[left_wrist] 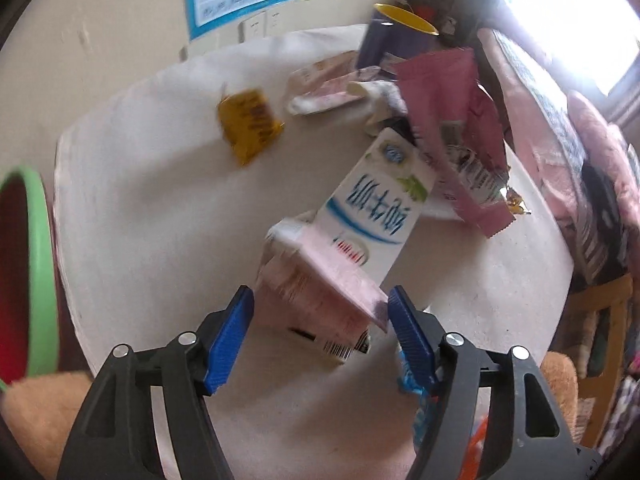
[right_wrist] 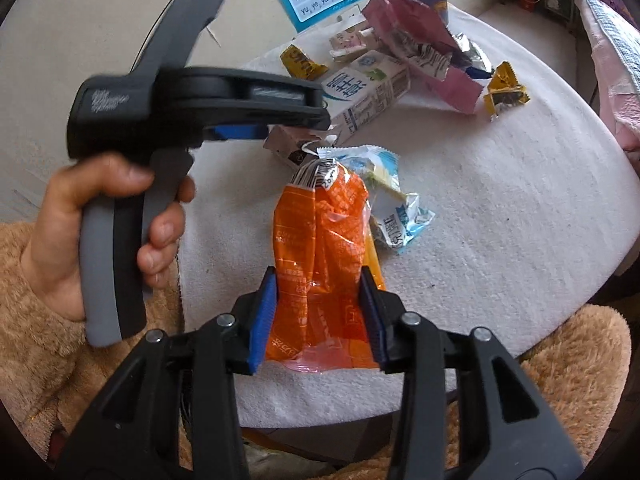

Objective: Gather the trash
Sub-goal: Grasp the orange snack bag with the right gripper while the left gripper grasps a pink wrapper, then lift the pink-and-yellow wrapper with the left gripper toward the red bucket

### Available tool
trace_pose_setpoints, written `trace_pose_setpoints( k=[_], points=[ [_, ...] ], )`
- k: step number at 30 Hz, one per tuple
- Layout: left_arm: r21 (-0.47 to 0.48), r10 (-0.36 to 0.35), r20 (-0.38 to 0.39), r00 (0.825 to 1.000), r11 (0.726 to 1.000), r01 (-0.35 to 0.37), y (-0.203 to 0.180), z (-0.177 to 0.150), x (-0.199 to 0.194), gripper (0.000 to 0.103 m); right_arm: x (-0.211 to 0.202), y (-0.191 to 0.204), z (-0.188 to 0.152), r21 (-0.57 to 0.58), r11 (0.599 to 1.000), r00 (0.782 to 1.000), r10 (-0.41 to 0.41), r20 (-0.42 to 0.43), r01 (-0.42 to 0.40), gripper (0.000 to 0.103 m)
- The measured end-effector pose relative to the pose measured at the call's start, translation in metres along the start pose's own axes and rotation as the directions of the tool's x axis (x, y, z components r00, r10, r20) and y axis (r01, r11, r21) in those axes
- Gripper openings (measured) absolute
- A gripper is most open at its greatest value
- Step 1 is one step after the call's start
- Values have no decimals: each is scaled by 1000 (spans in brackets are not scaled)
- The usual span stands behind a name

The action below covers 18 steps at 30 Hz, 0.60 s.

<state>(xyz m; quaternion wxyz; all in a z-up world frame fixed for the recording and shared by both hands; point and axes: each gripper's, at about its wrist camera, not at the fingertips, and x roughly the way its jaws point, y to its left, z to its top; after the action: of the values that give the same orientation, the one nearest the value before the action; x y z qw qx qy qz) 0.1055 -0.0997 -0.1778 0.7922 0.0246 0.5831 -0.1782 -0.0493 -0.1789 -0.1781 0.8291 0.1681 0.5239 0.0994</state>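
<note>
Right gripper clamps orange wrapper — left gripper (wide) straddles pink carton.

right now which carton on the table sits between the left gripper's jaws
The small pink carton, lying between the open pads of the left gripper. The taller white milk carton with blue lettering lies just beyond it, outside the jaws.

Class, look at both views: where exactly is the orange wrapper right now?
In the right wrist view, the orange wrapper sits clamped between the right gripper's jaws, beside the blue-and-white wrapper.
</note>
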Motion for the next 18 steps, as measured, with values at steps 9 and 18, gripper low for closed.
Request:
trace_pose_setpoints(
  k=[9, 18],
  points=[
    [-6, -23, 5, 1000, 1000, 23, 15, -12, -13, 26, 8, -1, 4, -3, 1000, 1000, 5, -10, -5, 40],
    [-21, -11, 57, 998, 1000, 12, 26, -12, -40, 10, 14, 2, 6, -16, 1000, 1000, -2, -17, 2, 40]
  ],
)
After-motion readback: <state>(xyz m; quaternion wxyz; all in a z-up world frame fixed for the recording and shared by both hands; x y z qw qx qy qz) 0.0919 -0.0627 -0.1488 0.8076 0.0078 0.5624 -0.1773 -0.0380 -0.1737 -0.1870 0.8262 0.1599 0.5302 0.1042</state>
